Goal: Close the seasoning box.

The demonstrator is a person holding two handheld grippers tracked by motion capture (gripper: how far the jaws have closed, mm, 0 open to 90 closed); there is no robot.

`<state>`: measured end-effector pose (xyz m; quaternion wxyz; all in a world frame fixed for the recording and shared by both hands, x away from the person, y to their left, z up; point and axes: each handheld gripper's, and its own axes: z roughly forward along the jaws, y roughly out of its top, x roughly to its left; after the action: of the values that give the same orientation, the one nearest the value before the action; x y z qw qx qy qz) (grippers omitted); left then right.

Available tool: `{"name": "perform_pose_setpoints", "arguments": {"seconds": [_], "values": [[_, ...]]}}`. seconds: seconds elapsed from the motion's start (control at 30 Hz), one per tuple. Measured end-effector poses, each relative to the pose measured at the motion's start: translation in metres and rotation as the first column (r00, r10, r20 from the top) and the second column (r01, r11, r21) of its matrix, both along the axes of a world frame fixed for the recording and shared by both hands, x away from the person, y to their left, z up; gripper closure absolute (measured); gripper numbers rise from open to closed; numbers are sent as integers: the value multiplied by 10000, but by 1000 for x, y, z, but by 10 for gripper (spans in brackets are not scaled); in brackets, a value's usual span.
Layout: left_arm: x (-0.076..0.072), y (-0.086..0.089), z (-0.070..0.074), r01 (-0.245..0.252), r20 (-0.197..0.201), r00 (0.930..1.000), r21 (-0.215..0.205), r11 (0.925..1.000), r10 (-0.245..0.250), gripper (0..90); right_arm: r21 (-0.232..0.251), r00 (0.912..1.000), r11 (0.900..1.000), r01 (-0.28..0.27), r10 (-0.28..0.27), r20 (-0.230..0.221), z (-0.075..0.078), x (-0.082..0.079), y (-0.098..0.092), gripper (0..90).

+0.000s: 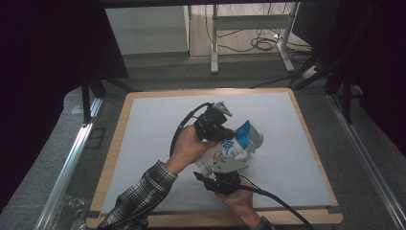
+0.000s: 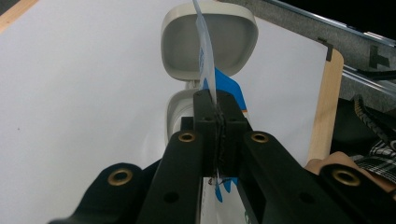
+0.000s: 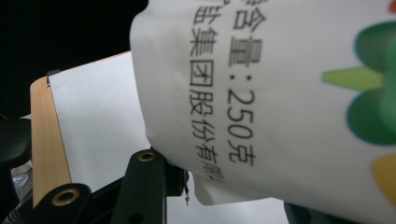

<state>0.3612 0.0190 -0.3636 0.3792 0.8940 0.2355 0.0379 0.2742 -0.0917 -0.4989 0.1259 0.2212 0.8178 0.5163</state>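
A white pouch [image 1: 233, 146] with blue print and black lettering is held above the white mat [image 1: 148, 129] by both grippers. My left gripper [image 1: 218, 125] grips its upper part; in the left gripper view the jaws [image 2: 217, 100] are shut on the pouch's thin edge [image 2: 207, 56]. My right gripper [image 1: 225, 167] holds the lower part. In the right gripper view the pouch [image 3: 280, 93] sits between the jaws, with "250" printed on it. Under the pouch's top end stands an off-white flip-lid container [image 2: 176, 114], its lid [image 2: 233, 37] open. The same container [image 1: 257, 137] is partly hidden in the high view.
The mat lies on a wooden-edged table [image 1: 111, 153]. Metal rails [image 1: 72, 158] run along both sides. Beyond the far edge are a desk frame [image 1: 214, 43] and floor cables [image 1: 261, 44]. Cables trail from both grippers.
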Motion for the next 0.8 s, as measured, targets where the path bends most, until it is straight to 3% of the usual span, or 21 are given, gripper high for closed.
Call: {"name": "perform_pose_setpoints", "arguments": {"seconds": [0.8], "values": [[-8,13,10,15,29,10000,-8,10000,-15,892,-249,9996,9994,248,-252,-130,-5,5,-10,618]]}}
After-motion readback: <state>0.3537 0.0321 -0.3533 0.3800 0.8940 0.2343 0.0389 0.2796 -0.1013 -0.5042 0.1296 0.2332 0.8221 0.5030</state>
